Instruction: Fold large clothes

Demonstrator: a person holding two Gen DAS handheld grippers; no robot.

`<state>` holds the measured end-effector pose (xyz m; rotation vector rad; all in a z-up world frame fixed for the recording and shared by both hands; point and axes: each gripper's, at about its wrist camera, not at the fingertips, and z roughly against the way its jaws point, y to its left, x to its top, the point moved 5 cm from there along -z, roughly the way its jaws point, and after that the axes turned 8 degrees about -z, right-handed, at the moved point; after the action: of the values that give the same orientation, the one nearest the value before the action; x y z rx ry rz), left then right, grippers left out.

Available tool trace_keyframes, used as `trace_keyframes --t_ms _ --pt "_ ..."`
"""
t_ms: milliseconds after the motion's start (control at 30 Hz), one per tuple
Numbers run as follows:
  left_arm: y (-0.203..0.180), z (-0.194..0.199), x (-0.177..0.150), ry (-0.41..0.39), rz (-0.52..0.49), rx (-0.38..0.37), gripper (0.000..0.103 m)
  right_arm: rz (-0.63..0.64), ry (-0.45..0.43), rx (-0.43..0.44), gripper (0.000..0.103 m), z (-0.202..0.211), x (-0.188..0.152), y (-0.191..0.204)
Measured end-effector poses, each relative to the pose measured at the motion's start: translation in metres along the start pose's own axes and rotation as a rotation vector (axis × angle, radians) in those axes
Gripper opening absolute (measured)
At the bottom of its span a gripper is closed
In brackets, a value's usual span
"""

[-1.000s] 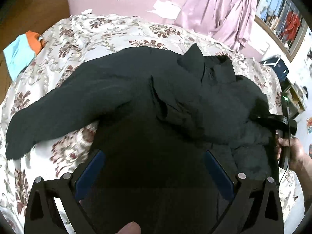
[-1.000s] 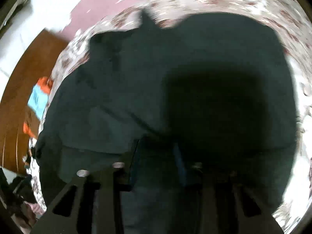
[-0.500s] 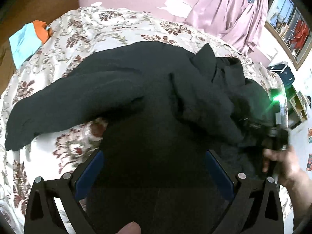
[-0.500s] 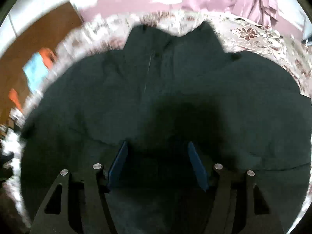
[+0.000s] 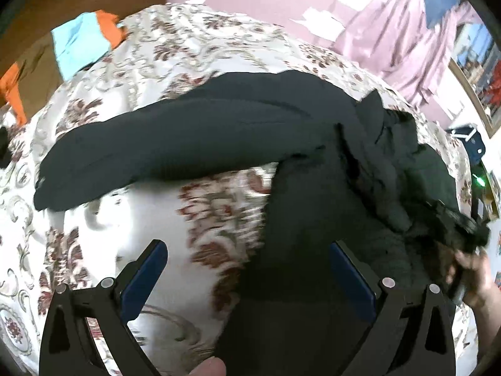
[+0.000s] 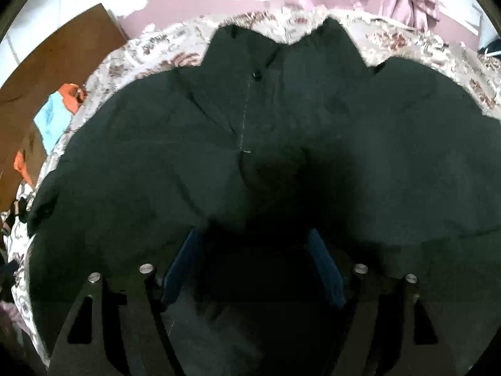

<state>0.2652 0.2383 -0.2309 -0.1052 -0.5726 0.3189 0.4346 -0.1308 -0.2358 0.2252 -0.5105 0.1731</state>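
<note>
1. The left gripper (image 5: 249, 264) hangs wide apart, holding nothing, over the floral bedspread (image 5: 194, 40).
2. The dark jacket (image 5: 313, 169) lies there; one sleeve (image 5: 162, 153) is outstretched, unfolded.
3. The right gripper (image 6: 252, 255) seems half-closed, possibly around bunched fabric; its grip is unclear.

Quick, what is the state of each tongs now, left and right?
Left tongs: open, holding nothing, above the dark jacket and floral bedspread.
Right tongs: open, jacket fabric between its fingers, not clamped.
</note>
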Motion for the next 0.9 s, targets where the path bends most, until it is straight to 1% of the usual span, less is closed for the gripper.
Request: trace_keyframes --t_ms 67,133,167,233,267,300,367,433,467,500,567,600,667,767,867,900 --pt "0.023 0.0 -0.005 -0.006 0.046 -0.002 0.103 0.036 0.012 0.022 0.069 0.015 -0.015 0.003" --pt "0.057 -0.003 -0.012 -0.001 0.133 -0.007 0.103 0.064 0.016 0.038 0.069 0.031 -0.03 -0.002" --pt "0.069 -0.005 -0.015 0.0 0.16 -0.002 0.103 0.072 0.017 0.041 0.069 0.031 -0.032 0.0" --pt "0.106 -0.008 -0.023 -0.001 0.235 0.025 0.103 0.095 0.015 0.057 0.069 0.042 -0.039 -0.001" --pt "0.118 -0.01 -0.025 -0.003 0.255 0.036 0.103 0.104 0.017 0.057 0.069 0.033 -0.035 0.009" --pt "0.136 -0.011 -0.027 -0.007 0.291 0.044 0.103 0.111 0.019 0.052 0.069 0.036 -0.036 0.01" --pt "0.163 -0.016 -0.032 -0.019 0.374 0.007 0.103 0.121 0.017 0.056 0.069 0.035 -0.028 0.019" --pt "0.188 -0.025 -0.033 -0.051 0.509 -0.115 0.103 0.122 0.015 0.076 0.069 0.039 -0.03 0.028" --pt "0.194 -0.029 -0.033 -0.063 0.55 -0.157 0.102 0.123 0.014 0.08 0.069 0.041 -0.032 0.031" --pt "0.204 -0.037 -0.033 -0.081 0.629 -0.214 0.102 0.126 0.014 0.089 0.069 0.043 -0.034 0.037" --pt "0.212 -0.051 -0.033 -0.087 0.723 -0.266 0.102 0.141 0.018 0.101 0.069 0.043 -0.038 0.051" --pt "0.212 -0.058 -0.032 -0.085 0.743 -0.282 0.102 0.152 0.018 0.103 0.069 0.043 -0.039 0.056" --pt "0.211 -0.074 -0.028 -0.074 0.761 -0.282 0.102 0.181 0.018 0.113 0.069 0.043 -0.039 0.071" --pt "0.21 -0.084 -0.015 -0.111 0.774 -0.253 0.102 0.231 0.016 0.123 0.069 0.043 -0.036 0.096" --pt "0.22 -0.089 0.001 -0.18 0.854 -0.306 0.101 0.247 0.012 0.135 0.069 0.041 -0.03 0.114" --pt "0.222 -0.09 0.007 -0.206 0.882 -0.335 0.1 0.25 0.008 0.143 0.069 0.04 -0.028 0.121"
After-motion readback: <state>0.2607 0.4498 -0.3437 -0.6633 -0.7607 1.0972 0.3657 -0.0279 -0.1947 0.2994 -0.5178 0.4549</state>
